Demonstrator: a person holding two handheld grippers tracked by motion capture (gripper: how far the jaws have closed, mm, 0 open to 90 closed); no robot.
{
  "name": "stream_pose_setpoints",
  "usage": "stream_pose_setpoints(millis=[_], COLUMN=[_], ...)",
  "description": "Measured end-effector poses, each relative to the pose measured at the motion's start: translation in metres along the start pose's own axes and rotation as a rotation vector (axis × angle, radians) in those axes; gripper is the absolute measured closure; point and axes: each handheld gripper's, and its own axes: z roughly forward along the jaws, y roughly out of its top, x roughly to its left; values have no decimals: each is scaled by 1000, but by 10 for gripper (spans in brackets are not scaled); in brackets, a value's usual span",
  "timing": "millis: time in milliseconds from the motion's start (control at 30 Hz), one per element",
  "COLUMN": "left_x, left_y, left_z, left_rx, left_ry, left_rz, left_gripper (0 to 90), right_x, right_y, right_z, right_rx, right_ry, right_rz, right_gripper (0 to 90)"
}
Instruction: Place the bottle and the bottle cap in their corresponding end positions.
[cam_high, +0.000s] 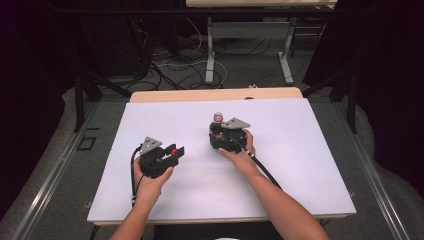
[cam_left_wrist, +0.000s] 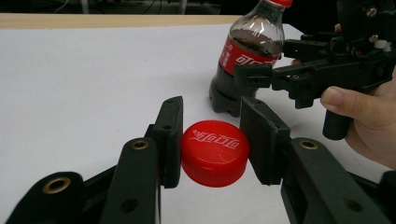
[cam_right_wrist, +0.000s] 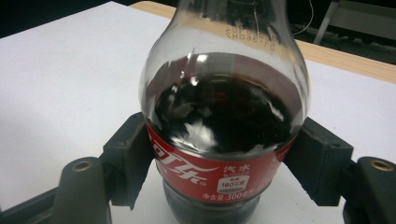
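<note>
Bottle (cam_right_wrist: 224, 135) stands upright on the white sheet (cam_high: 300, 150), just right of centre in the high view, part full of dark drink, red label at the waist. Right gripper (cam_right_wrist: 224, 163) pinches it at the label, one jaw pressed to each side. In the left gripper view the neck ring is red at the top edge of the frame; whether the mouth is open cannot be told.

Cap (cam_left_wrist: 215, 151), red, is held flat side up between the jaws of the left gripper (cam_left_wrist: 215, 140), low and left of centre in the high view, near the bottle but apart from it. Left jaw touches the cap's ribbed rim; right jaw looks just at the rim, contact not certain.

Step in hand, judged: cap handling, off or back on. To do it well, the cap should stay level, grip on the ribs and not the top face, the bottle held firm at the label so it cannot spin or tip.

Room: bare sheet all round both hands. Far edge of the table (cam_high: 215, 95) lies beyond the bottle, near edge under the forearms, both well apart from the work
</note>
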Motion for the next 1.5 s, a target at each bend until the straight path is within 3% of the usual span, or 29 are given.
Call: stream_pose_setpoints(millis=[167, 267, 433, 533, 567, 867, 967, 1133, 1267, 1400, 1500], left_x=[-13, -24, -46, -58, -61, -79, -80, -80, -80, -74, -61], left_y=[-7, -12, -24, -32, -34, -40, -41, -43, -40, -30, -20], left_z=[15, 27, 54, 68, 72, 102, 108, 111, 108, 94, 77], left_rx=[24, 43, 110, 142, 156, 202, 216, 225, 200, 170, 146], left_ry=[-21, -62, -126, -141, -147, -153, -144, -129, -130, -116, -117], left_rz=[41, 70, 122, 157, 173, 192, 200, 210, 209, 228, 199], left_gripper=[611, 611, 611, 610, 610, 610, 608, 570, 454, 309, 287], right_x=[-2, -3, -7, -8, -8, -19, -24, -29, -32, -34, -37], right_y=[0, -1, -1, -2, -3, -10, -14, -19, -23, -27, -30], right_z=[0, -1, -9, -18, -19, -42, -50, -66, -71, -79, -89], right_rx=[2, -10, -25, -3, -28, -8, 3, 10, 13, 20, 18], right_ry=[13, 17, 13, 6, -8, -1, 4, 1, -5, -6, -16], right_rz=[3, 2, 38, 33, 22, 77, 72, 90, 93, 88, 92], right_gripper=[232, 162, 149, 143, 142, 17, 0, 0, 0, 0, 0])
